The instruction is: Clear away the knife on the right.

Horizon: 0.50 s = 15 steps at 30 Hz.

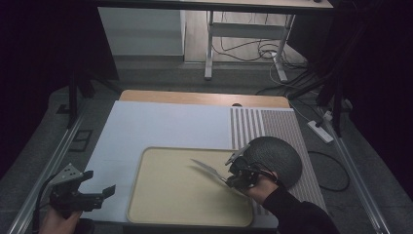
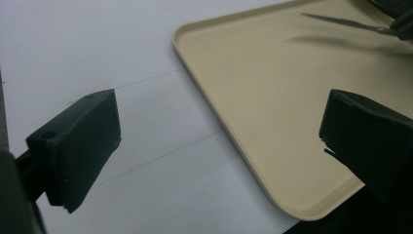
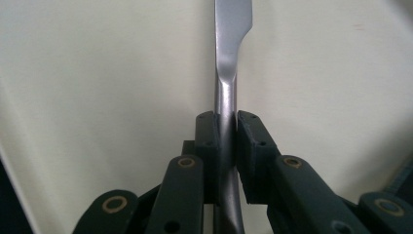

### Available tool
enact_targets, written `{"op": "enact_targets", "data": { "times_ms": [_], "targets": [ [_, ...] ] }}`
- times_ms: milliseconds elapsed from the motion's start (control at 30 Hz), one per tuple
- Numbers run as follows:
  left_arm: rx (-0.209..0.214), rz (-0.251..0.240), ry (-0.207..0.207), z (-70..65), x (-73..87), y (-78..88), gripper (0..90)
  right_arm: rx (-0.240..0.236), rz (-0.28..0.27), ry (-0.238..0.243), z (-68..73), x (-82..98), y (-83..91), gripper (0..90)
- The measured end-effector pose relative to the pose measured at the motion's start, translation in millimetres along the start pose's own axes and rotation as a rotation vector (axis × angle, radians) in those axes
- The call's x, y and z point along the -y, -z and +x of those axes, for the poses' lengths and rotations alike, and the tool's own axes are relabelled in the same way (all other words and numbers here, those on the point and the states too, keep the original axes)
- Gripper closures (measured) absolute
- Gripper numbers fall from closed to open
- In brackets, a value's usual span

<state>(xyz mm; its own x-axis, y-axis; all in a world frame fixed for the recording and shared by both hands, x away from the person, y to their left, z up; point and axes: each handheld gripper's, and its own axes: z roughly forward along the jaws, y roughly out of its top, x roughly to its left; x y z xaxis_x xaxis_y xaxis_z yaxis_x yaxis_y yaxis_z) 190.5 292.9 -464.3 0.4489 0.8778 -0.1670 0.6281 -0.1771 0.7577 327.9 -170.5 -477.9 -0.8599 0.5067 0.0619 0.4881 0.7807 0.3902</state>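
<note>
High view: white-covered table (image 1: pixel 146 131), beige tray (image 1: pixel 160 204), right jaws clamping knife (image 1: pixel 207 169), left jaws wide, empty.

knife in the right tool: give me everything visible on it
The knife looks like plain polished metal, one piece: a narrow handle widening into a flat blade. The right tool is shut on the handle, pads either side. In the high view it is held above the beige tray, blade pointing left and away, apparently touching nothing else.

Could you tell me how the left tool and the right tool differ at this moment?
The left tool is open and holds nothing; the right tool is shut on a metal knife. The left tool sits beside the tray, over white paper; the right tool is above the tray. Both have black jaws.
</note>
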Motion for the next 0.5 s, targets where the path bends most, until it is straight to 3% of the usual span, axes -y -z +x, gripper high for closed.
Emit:
{"op": "enact_targets", "data": {
  "times_ms": [233,333,400,500],
  "targets": [
    [0.0,-0.001,0.001,0.1,0.0,0.1,2.5,-0.024,0.037,0.033,16.2,0.6,-9.4,80.3],
    [0.0,0.0,-0.001,0.0,-0.1,0.0,2.5,-0.032,0.09,0.055,22.4,3.1,-19.1,80.2],
    [0.0,0.001,-0.002,0.1,-0.1,-0.1,2.5,-0.012,0.086,0.077,25.0,3.1,-20.2,79.8],
    [0.0,0.0,0.0,0.1,0.0,-0.1,2.5,-0.027,0.082,0.084,24.8,2.8,-20.7,78.5]
  ]
}}
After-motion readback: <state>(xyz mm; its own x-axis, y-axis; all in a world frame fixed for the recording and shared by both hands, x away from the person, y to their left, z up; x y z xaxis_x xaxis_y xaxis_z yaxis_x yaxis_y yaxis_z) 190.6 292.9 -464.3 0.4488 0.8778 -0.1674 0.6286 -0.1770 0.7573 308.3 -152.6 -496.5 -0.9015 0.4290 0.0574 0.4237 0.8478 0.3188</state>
